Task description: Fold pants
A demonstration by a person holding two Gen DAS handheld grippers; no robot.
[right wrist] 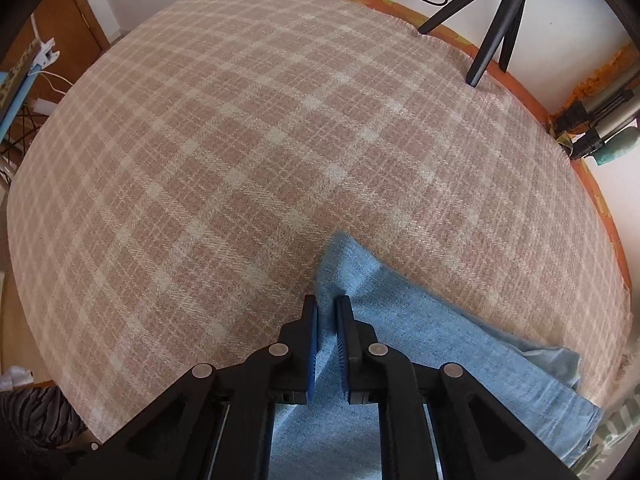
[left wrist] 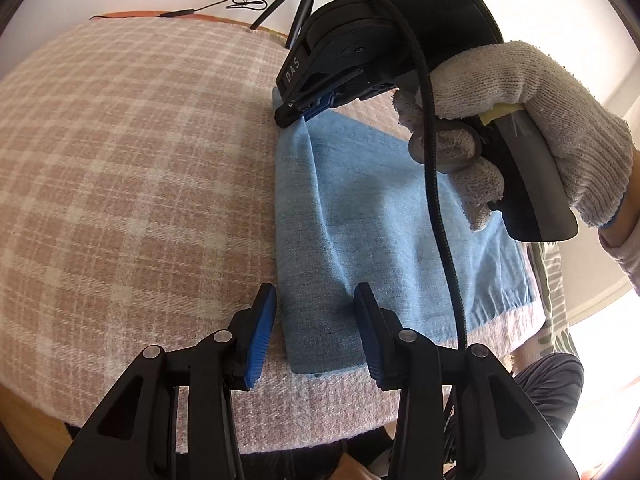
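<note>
Right gripper (right wrist: 327, 320) jaws were seen pinched on a raised fold at the far corner of the blue pants (left wrist: 384, 216); left gripper (left wrist: 316, 312) jaws were spread astride the near folded edge, with no squeeze visible. Pants were laid folded on a pink plaid blanket (right wrist: 240, 152). A tripod (right wrist: 496, 16) and cable were noted by the white wall. "DAS" was read on the right gripper's body.

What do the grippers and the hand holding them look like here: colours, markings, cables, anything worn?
Both the left gripper and right gripper are black with ribbed blue pads. The right one bears white "DAS" lettering and a black braided cable; its hand wears a whitish knitted glove and a pale sleeve.
</note>
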